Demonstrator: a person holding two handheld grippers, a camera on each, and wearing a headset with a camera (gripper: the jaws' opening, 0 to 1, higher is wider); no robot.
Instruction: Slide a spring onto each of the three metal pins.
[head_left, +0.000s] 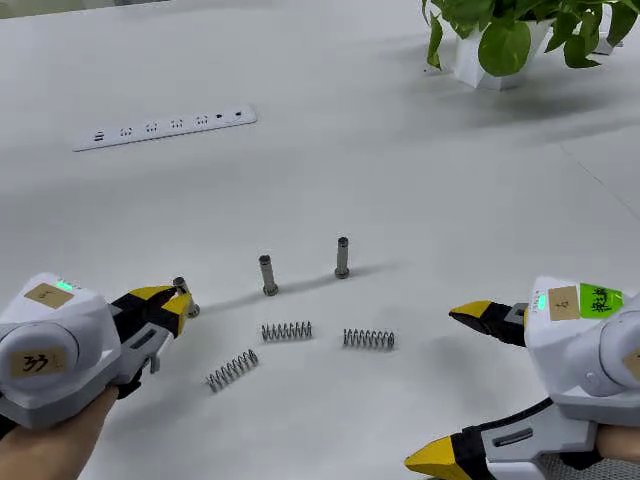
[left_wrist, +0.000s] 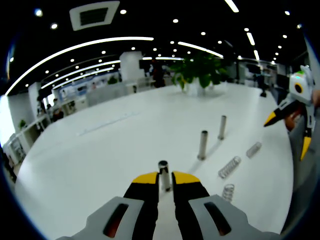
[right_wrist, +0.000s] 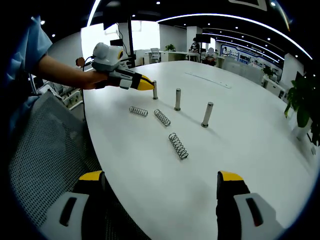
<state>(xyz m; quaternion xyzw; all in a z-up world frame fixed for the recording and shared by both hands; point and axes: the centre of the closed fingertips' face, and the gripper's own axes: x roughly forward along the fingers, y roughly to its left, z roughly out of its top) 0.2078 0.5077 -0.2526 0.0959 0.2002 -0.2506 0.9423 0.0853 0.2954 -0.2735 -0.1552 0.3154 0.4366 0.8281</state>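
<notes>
Three metal pins stand upright on the white table (head_left: 400, 180). The left pin (head_left: 183, 297) sits between the yellow tips of my left gripper (head_left: 170, 300), which is shut on it; in the left gripper view the pin (left_wrist: 163, 175) rises from between the jaws of that gripper (left_wrist: 164, 179). The middle pin (head_left: 267, 275) and right pin (head_left: 342, 257) stand free. Three springs lie flat in front of them: left spring (head_left: 232, 369), middle spring (head_left: 286, 330), right spring (head_left: 368, 339). My right gripper (head_left: 445, 387) is wide open to the right of the springs, holding nothing (right_wrist: 160, 176).
A white power strip (head_left: 165, 127) lies at the far left of the table. A potted plant (head_left: 510, 35) stands at the far right corner. A mesh chair (right_wrist: 45, 150) is by the table's near edge.
</notes>
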